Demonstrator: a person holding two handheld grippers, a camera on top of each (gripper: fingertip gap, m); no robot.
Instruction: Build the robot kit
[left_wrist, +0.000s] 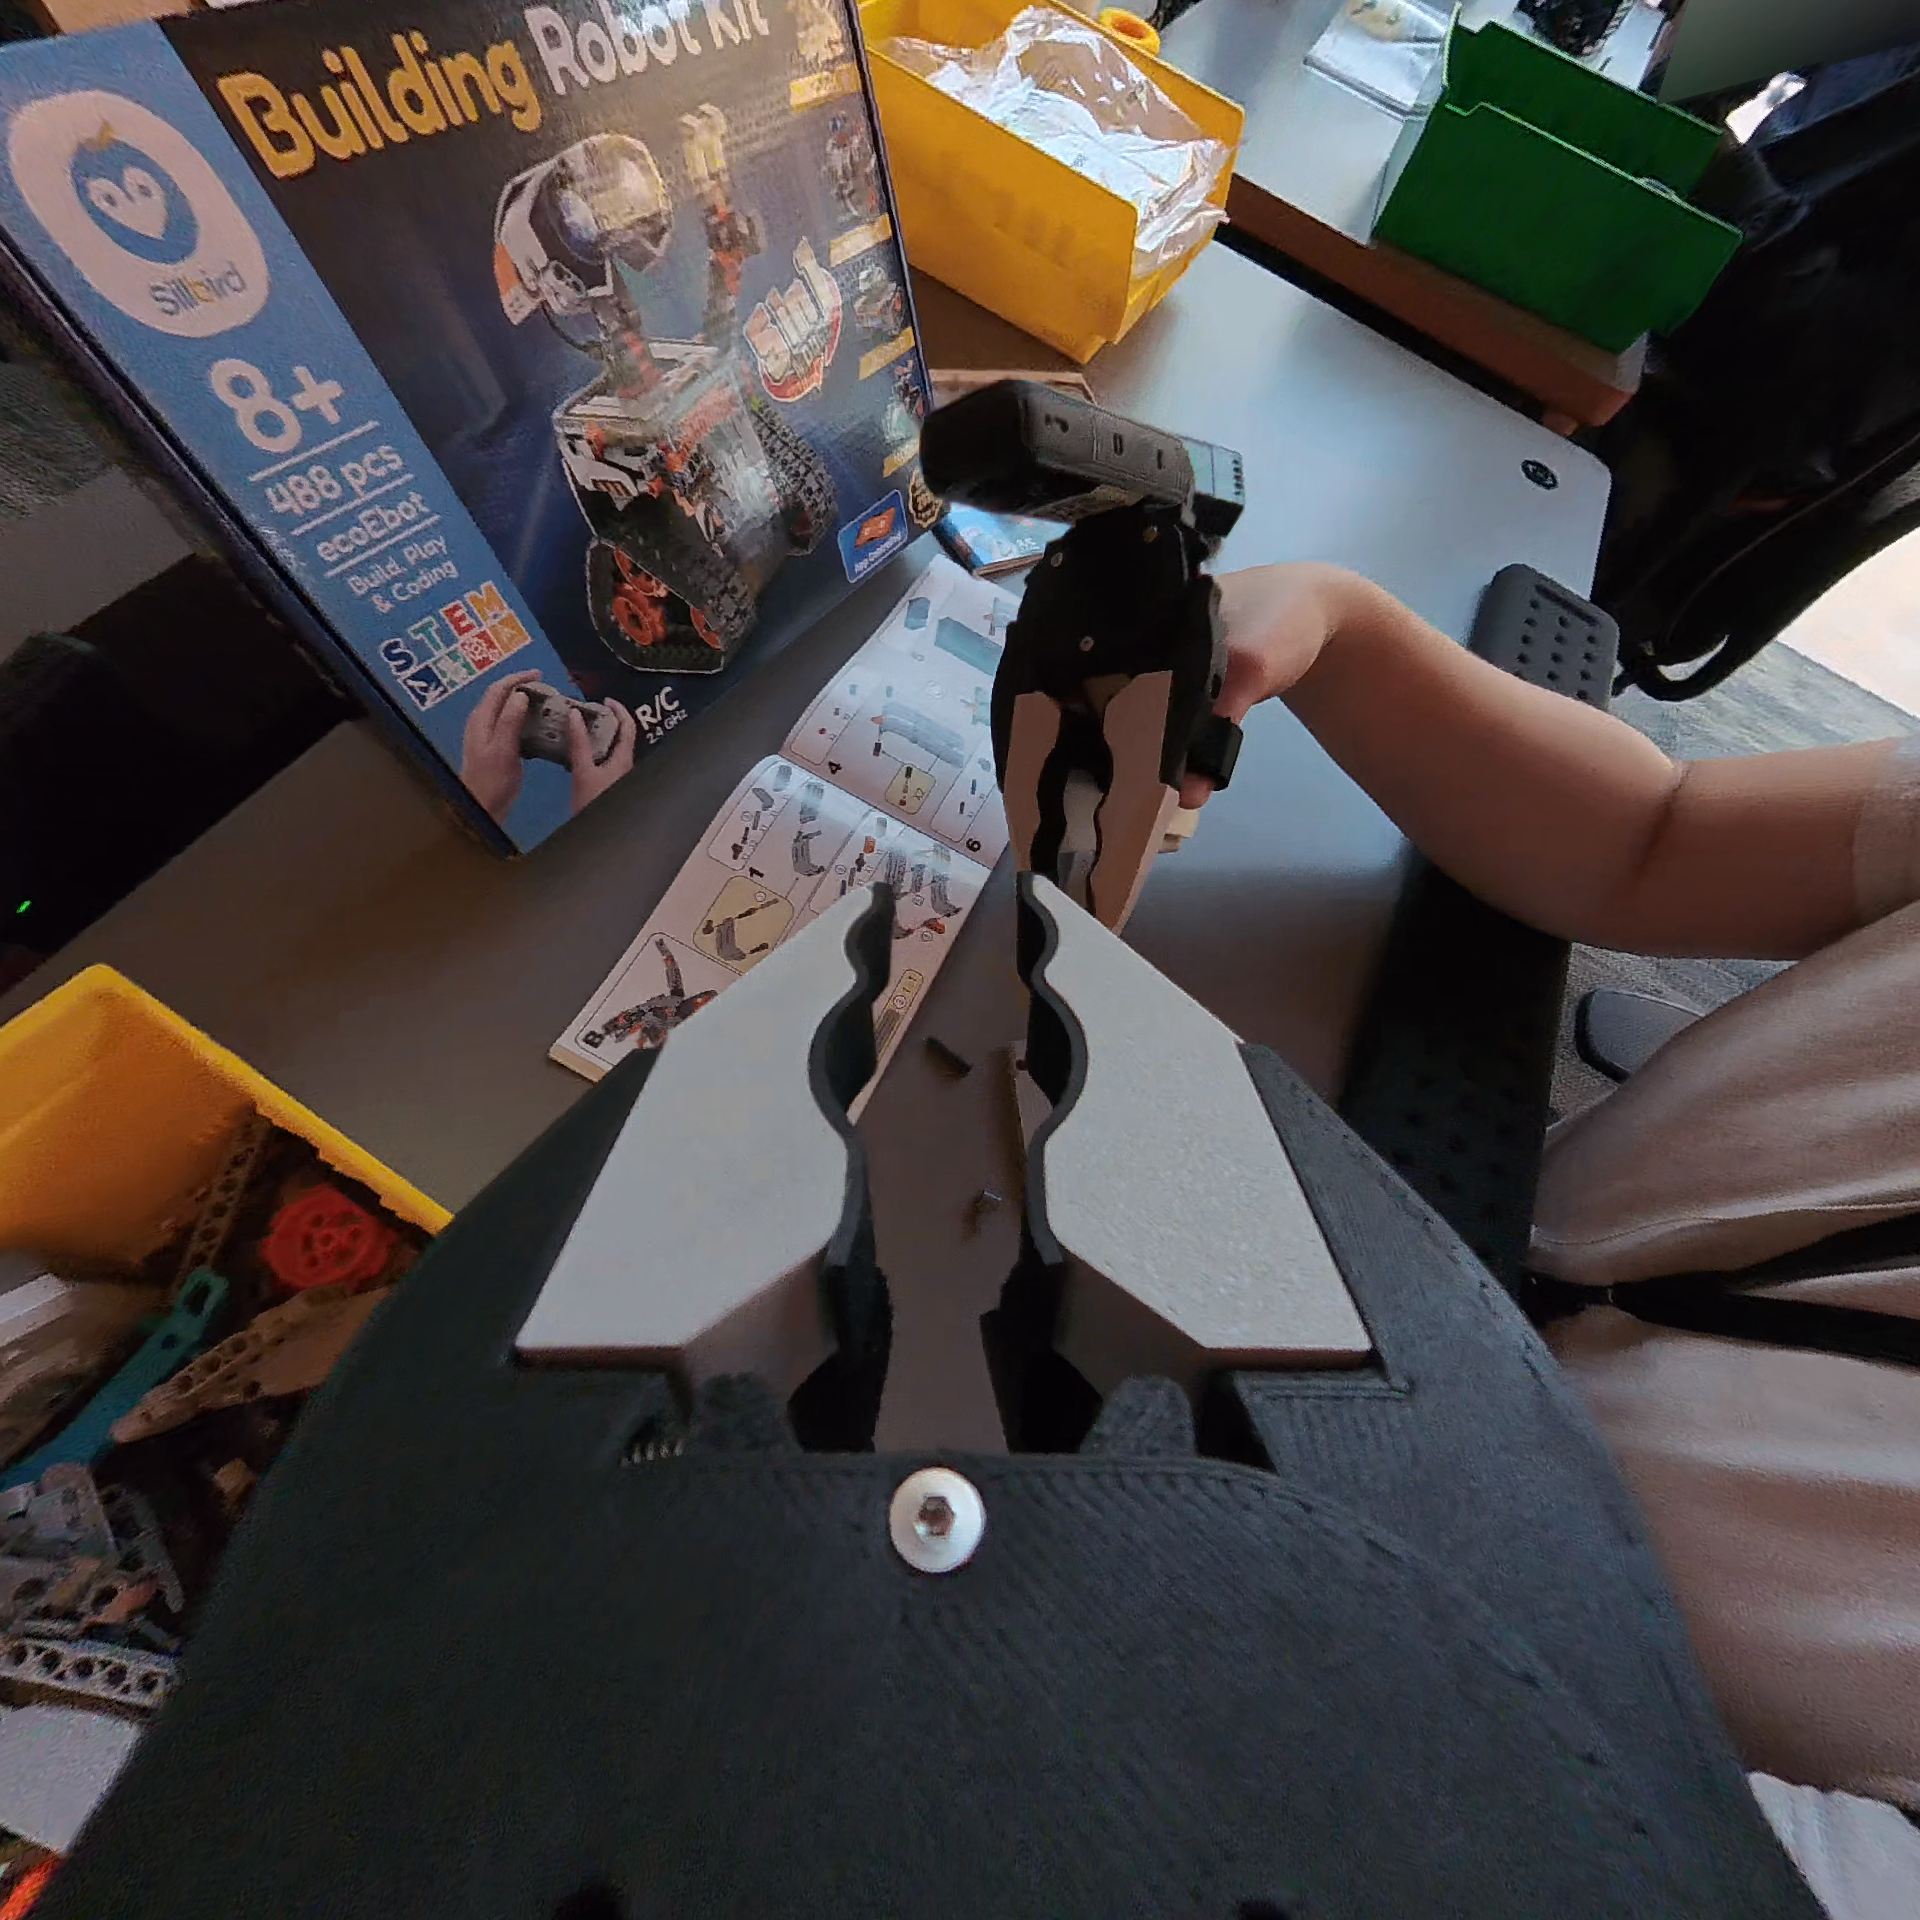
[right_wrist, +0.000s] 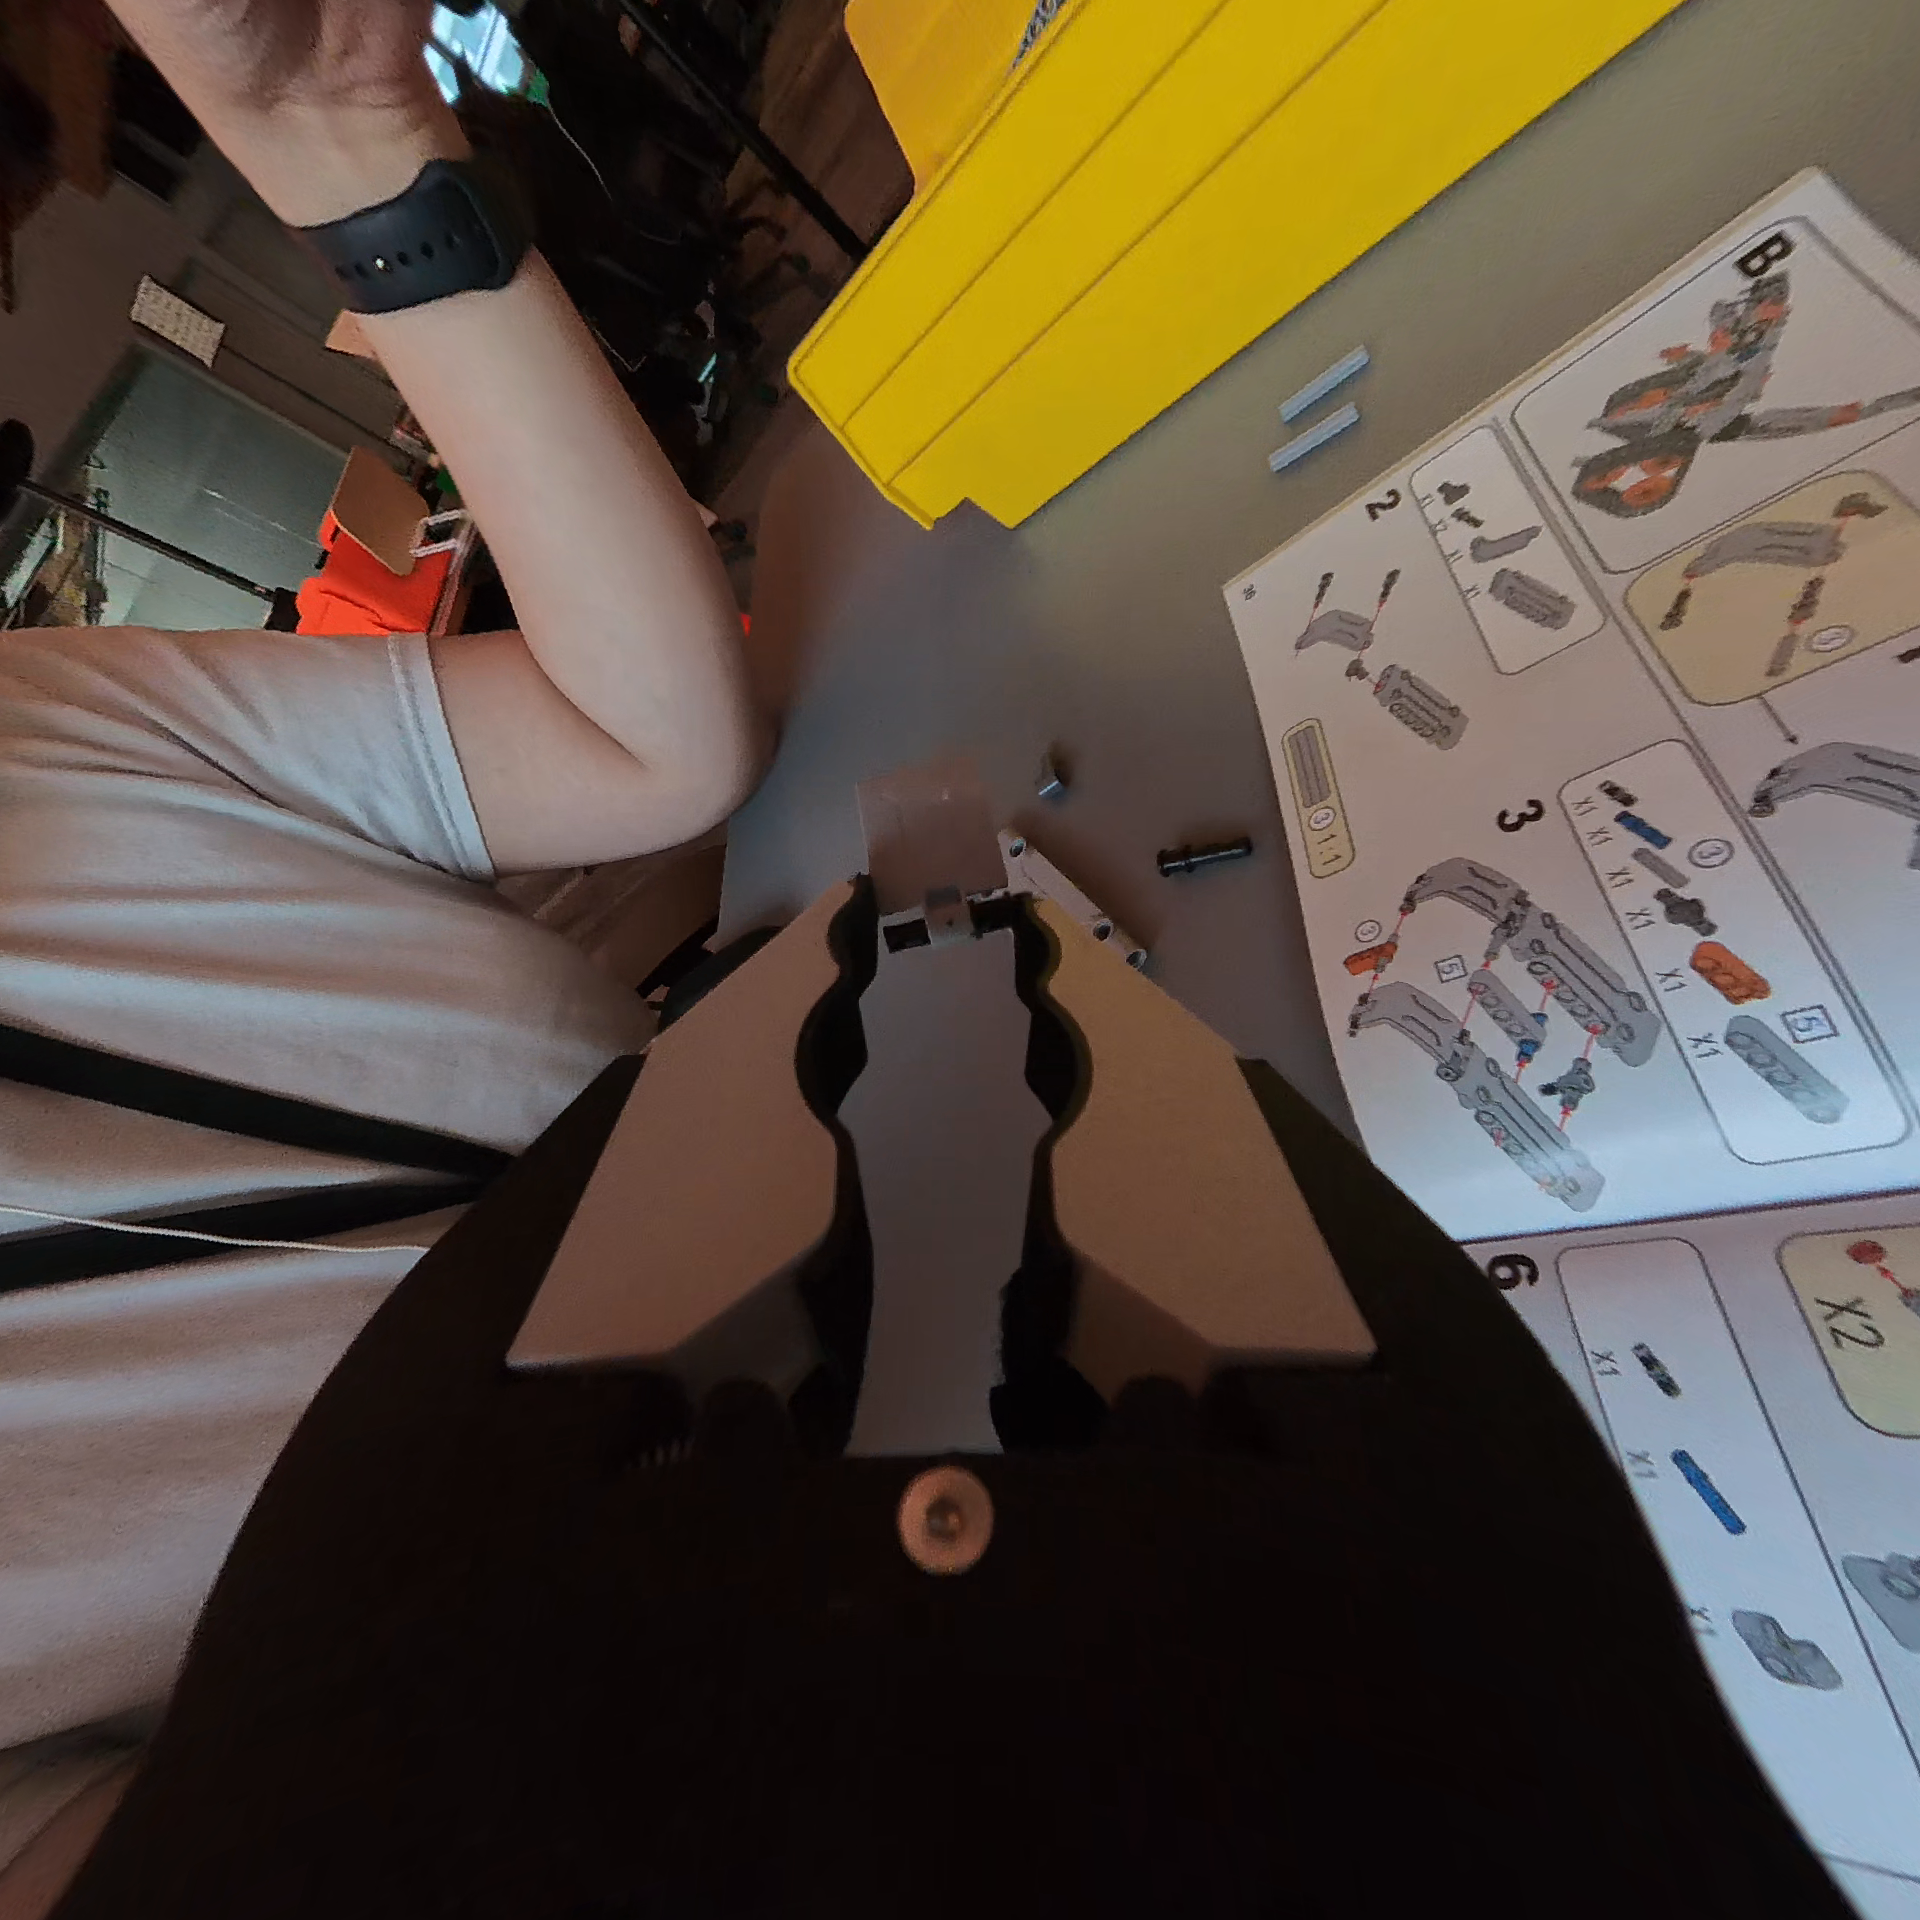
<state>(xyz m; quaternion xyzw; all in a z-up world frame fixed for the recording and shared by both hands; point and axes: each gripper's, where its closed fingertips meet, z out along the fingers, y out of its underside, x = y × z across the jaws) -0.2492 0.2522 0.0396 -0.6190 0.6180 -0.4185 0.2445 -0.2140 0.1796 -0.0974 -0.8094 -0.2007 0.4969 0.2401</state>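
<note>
My right tongs (right_wrist: 948, 920) pinch a small grey-and-black toy connector piece (right_wrist: 943, 923) at frame centre, above the grey desk (right_wrist: 1122, 644). A black pin (right_wrist: 1203, 857) lies nearby, beside the white instruction booklet (right_wrist: 1621, 831). My left tongs (left_wrist: 954, 899) hang spread, empty.

Right gripper (right_wrist: 948, 920): fingertips closed on a small grey-and-black building-block assembly (right_wrist: 951, 916), above the grey table (right_wrist: 1122, 644). Black pin (right_wrist: 1203, 856) lying loose just beside it. Open instruction booklet (right_wrist: 1621, 831) to the right. Yellow bin (right_wrist: 1091, 270) beyond, two pale blue axles (right_wrist: 1317, 410) near it. Person's forearm, black watch (right_wrist: 426, 241), on the left.
</note>
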